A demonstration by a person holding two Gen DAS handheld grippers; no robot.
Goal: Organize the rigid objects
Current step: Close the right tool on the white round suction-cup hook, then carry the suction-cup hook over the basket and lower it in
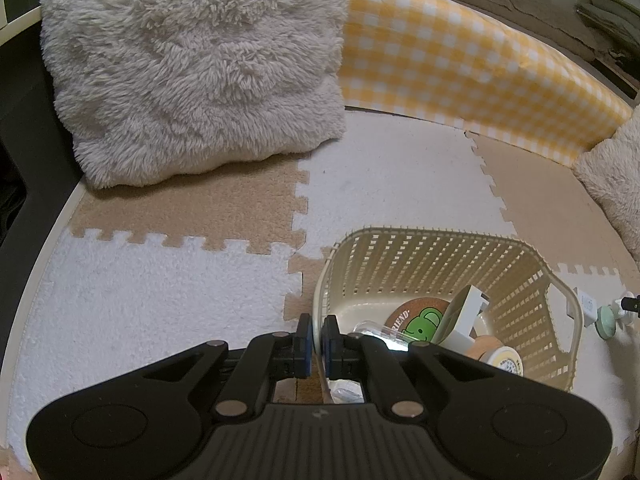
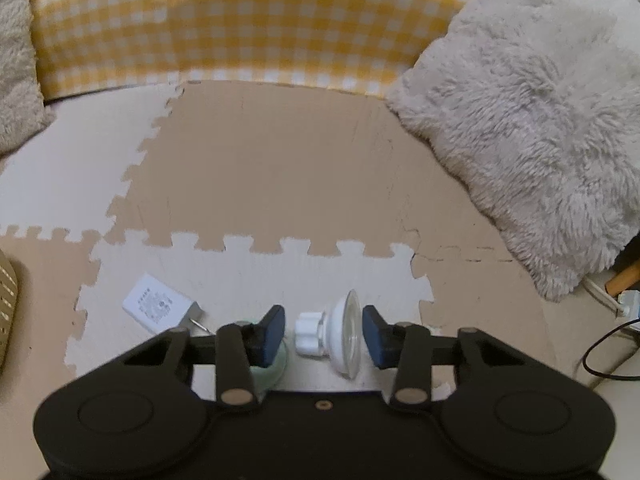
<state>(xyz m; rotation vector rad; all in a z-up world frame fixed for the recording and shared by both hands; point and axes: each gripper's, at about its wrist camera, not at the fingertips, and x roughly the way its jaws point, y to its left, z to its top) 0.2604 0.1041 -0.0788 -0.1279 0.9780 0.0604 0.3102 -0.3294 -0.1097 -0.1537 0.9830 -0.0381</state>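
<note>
Between my right gripper (image 2: 324,334) pads lies a small white spotlight bulb (image 2: 340,336) on its side on the white foam mat tile (image 2: 248,276); jaws open, pads either side, no contact that I can see. I judge this the pre-grasp: jaws bracket the bulb's wide glass face so they can close across it. A pale green object (image 2: 276,364) sits just under the left pad (partly hidden, can't identify). A white charger (image 2: 154,308) lies near, left of it. My left gripper (image 1: 316,346) is clamped on the near rim of the cream slatted basket (image 1: 520,300), likely to steady it for drops. Inside: a frog coaster (image 1: 420,322), a white box (image 1: 468,312), a wooden-topped jar (image 1: 496,354). Bulb and charger both outside the basket
</note>
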